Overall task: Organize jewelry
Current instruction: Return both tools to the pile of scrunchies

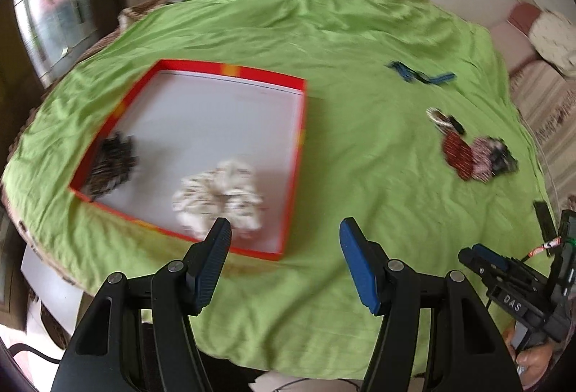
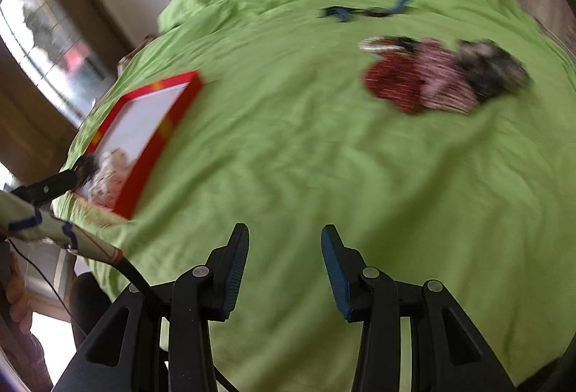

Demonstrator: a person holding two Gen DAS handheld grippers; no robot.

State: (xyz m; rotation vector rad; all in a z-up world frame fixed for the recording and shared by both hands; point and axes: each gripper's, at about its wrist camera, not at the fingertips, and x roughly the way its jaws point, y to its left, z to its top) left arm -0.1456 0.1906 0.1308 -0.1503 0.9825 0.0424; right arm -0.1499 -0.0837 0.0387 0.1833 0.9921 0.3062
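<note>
Scrunchies of cream [image 1: 217, 199] and dark fabric [image 1: 113, 163] are already gathered in the shallow red-rimmed cardboard tray [image 1: 298, 136], while the left gripper [image 1: 284, 230] and right gripper [image 2: 284, 235] are held part-open and empty, seemingly for the red, pink and grey pile [image 2: 442, 80] on the green cloth [image 2: 306, 176].

On the cloth-covered worktop [image 1: 324, 31], a shallow box [image 1: 300, 125] at nine o'clock holds two scrunchies [image 1: 216, 197] side by side, a heap of scrunchies [image 1: 471, 150] lies at three o'clock, and a strap [image 1: 421, 75] sits behind it at one o'clock.
</note>
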